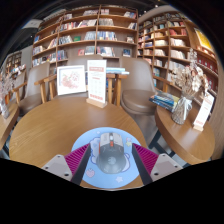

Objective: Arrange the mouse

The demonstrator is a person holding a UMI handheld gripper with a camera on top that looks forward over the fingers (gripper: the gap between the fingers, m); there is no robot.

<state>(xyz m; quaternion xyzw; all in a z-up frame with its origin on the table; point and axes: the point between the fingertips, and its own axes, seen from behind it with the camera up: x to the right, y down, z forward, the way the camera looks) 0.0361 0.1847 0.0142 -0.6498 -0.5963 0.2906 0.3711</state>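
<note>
Between the tongs [108,160], whose two pink pads [79,158] stand spread apart and released, sits one grey and translucent computer mouse [108,152] on a round pale blue mat [108,143]. Its long axis runs straight ahead along the fingers; which end is its front I cannot tell. Beneath lies a round wooden tabletop [45,125]. Beyond stand two upright sign boards [71,79] and wooden bookshelves [95,35].

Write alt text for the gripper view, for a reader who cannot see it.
A computer mouse sits on a round blue mouse pad on a wooden table, between the gripper's two open fingers, with a gap at each side. Beyond it stand upright signs, chairs and tall bookshelves; a stack of books lies on another table.
</note>
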